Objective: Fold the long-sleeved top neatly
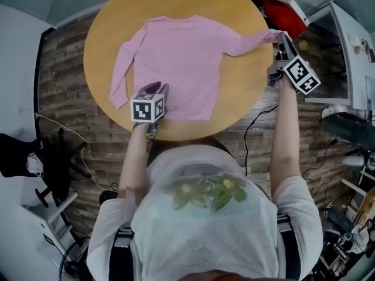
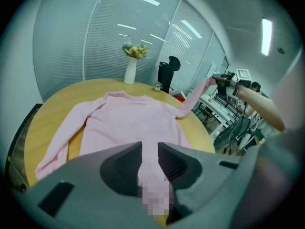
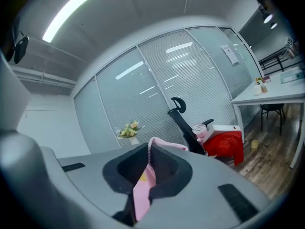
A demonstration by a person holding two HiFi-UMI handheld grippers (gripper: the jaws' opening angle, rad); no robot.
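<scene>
1. Head view: a round light-wood bench point(image 1: 234, 92) stands on a dark wood-plank floor point(image 1: 58, 86).
2. Left tool view: frosted glass partition walls point(image 2: 71, 42) curve behind the bench. A white vase of flowers point(image 2: 130, 70) stands at the bench's far edge.
3. A pink long-sleeved knit top point(image 1: 181, 63) lies flat across the bench, neck away from the person and hem toward the near edge. The sleeve at the head view's left rests on the bench, angled down beside the body.
4. The left forearm reaches forward over the near edge. The left tool point(image 1: 155, 88) tilts downward at the hem, its jaws drawn narrow with pink fabric filling the gap between them.
5. The right arm is stretched out straight. The right tool point(image 1: 283, 38) sits beyond the bench's right edge, roughly level.
6. Its jaws are closed on the cuff of the other sleeve point(image 1: 252, 41), which runs taut from the shoulder out to the tool, raised clear of the bench.
</scene>
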